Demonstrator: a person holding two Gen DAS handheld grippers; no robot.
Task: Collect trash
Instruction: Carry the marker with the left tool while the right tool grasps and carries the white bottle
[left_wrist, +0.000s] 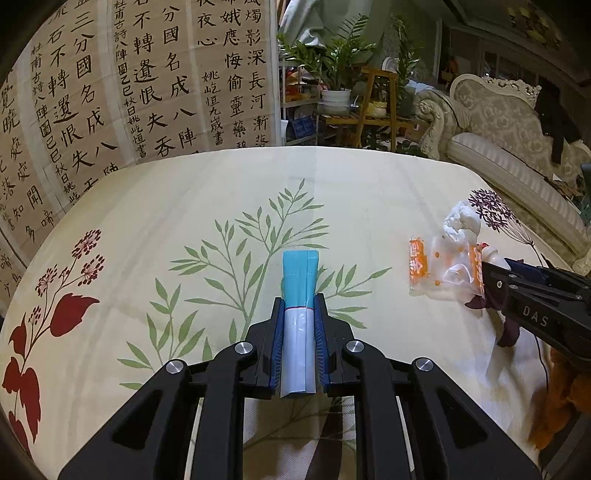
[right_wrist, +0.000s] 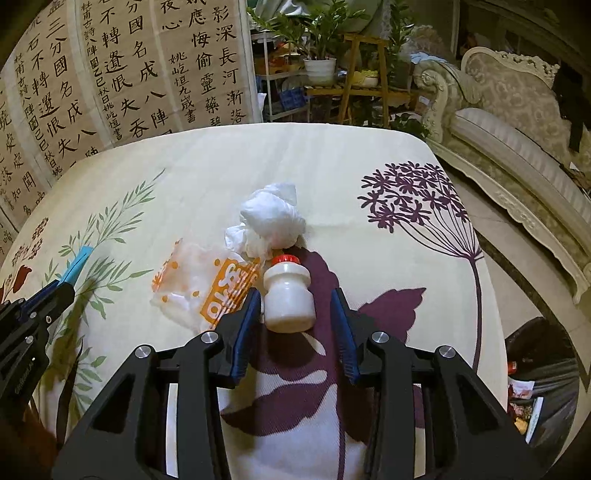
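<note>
Right wrist view: right gripper (right_wrist: 295, 306) spread wide around the bottle (right_wrist: 289, 295) on the table (right_wrist: 332, 166), beside wrapper (right_wrist: 207, 284) and tissue (right_wrist: 271, 218). Looks light, stiff, slick: squeeze mid-body. Left gripper (left_wrist: 298, 310) clamps a tube (left_wrist: 299, 291).

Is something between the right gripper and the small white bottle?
No. The bottle already stands between the open fingers of the right gripper, with nothing between. The wrapper lies just left, the tissue behind.
</note>
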